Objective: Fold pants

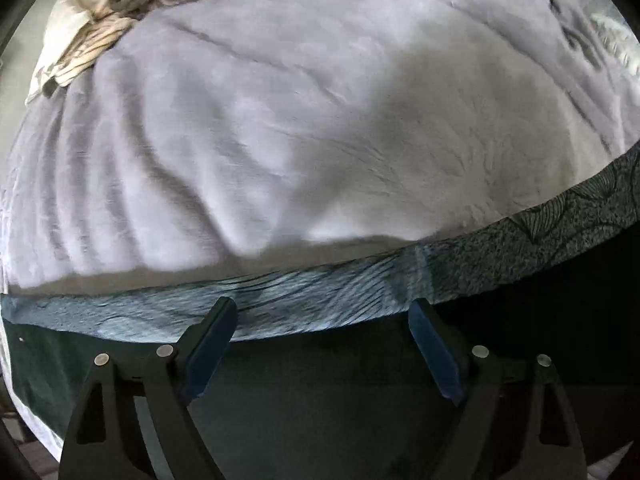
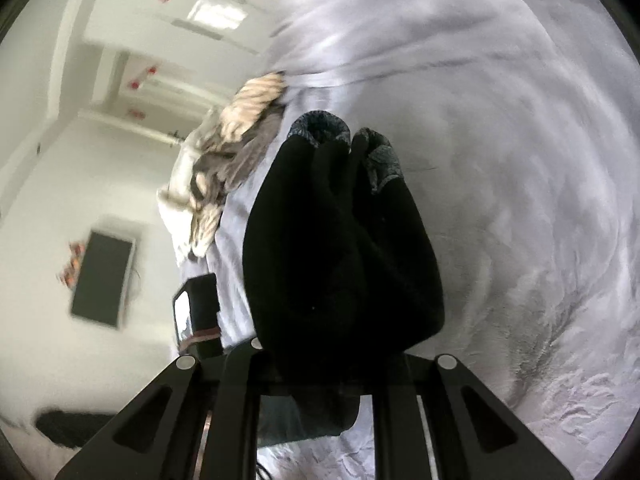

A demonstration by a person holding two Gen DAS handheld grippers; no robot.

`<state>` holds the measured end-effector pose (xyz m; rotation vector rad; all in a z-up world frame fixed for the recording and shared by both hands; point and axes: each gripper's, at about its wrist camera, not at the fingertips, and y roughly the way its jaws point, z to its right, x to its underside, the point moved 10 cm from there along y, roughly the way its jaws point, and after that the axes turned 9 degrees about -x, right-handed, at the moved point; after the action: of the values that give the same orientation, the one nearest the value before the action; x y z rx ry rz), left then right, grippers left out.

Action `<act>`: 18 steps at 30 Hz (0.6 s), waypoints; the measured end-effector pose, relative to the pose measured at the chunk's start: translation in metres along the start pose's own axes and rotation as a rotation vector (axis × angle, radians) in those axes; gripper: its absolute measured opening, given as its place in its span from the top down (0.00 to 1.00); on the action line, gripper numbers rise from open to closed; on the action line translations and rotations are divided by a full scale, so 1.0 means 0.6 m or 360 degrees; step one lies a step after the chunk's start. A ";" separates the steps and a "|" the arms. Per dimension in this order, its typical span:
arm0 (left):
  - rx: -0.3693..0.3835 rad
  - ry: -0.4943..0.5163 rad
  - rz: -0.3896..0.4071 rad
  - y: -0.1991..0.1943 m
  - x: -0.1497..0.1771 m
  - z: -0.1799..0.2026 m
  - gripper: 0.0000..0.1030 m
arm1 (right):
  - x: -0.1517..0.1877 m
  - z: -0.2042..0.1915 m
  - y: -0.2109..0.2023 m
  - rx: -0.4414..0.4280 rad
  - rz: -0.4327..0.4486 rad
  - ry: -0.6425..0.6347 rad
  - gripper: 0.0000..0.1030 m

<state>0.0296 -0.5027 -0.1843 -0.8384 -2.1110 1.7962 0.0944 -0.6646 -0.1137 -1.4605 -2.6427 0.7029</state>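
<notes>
- My left gripper (image 1: 322, 344) points steeply down with its jaws wide apart and nothing between the blue pads (image 1: 206, 354).
- Only the left wrist view shows the pants (image 1: 280, 400) spread out: dark cloth under my left jaws, with a grey patterned band (image 1: 560, 220) running along the edge that meets the blanket.
- My right gripper (image 2: 320, 360) has its jaws nearly together, clamped on a bunched fold of the same pants (image 2: 340, 248); only the right wrist view shows this, with the dark cloth hanging in a lump that hides the fingertips.
- The pale lilac blanket (image 1: 320, 120) covering the bed fills both views.
- A striped beige garment (image 2: 244, 120) lies crumpled at the blanket's far edge, in both views.
- Only the right wrist view takes in the room: white walls and a dark flat screen (image 2: 104, 280).
</notes>
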 end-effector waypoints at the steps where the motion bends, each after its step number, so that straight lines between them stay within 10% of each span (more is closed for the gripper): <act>1: 0.0025 -0.0012 0.0019 -0.011 0.003 -0.018 0.14 | 0.004 -0.014 0.001 0.0011 -0.0013 -0.0046 0.86; 11: 0.0074 -0.0149 0.0050 -0.050 0.070 -0.222 0.14 | 0.106 -0.162 0.098 0.0202 -0.0173 -0.0489 0.86; 18: -0.0047 -0.0313 -0.0012 -0.037 0.140 -0.406 0.14 | 0.277 -0.178 0.278 0.0579 -0.0479 -0.0763 0.84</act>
<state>0.0857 -0.2570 -0.1262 -0.6841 -2.2613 1.9187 0.1609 -0.4151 -0.1153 -0.8575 -2.7458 1.5518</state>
